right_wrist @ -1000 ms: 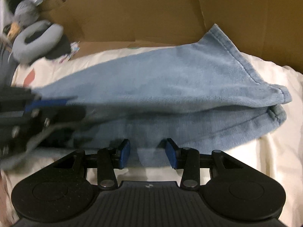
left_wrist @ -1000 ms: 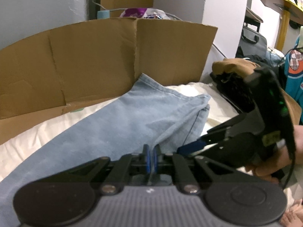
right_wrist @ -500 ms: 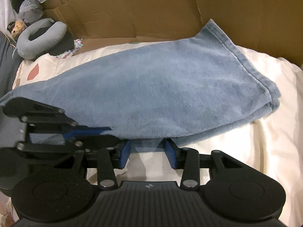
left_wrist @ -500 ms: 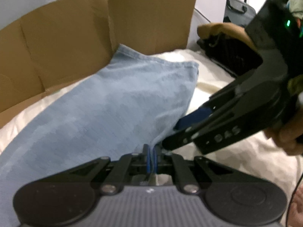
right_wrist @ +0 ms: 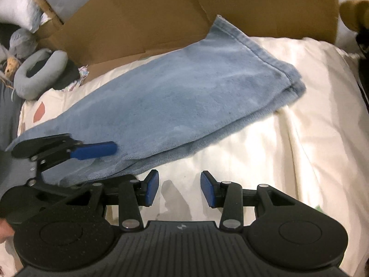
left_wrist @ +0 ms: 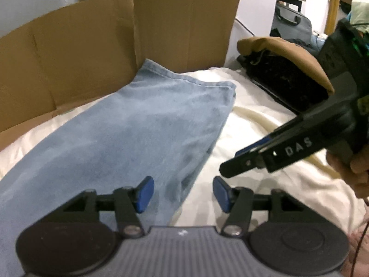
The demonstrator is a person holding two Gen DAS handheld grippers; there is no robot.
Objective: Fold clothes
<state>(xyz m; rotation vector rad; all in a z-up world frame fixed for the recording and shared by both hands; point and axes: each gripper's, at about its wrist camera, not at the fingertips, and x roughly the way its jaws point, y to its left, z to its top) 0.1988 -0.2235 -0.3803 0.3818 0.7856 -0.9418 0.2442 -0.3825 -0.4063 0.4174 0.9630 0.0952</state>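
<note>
The folded jeans (right_wrist: 175, 97) lie on the cream bedding (right_wrist: 299, 138). The left gripper (left_wrist: 183, 192) is opening over their edge; the right gripper (right_wrist: 179, 189), fingers apart, holds nothing. Both should lift clear before regrasping.

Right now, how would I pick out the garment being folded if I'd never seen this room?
Find the bed's cream sheet in front of the brown cardboard wall. The pale blue jeans lie flat across it, one leg laid over the other. They are the only blue denim there; the nearby clothing pile is tan and black.

Jeans (right_wrist: 175, 106) on bedsheet (right_wrist: 299, 138); cardboard (right_wrist: 161, 11) behind; neck pillow (right_wrist: 39, 73) left.
</note>
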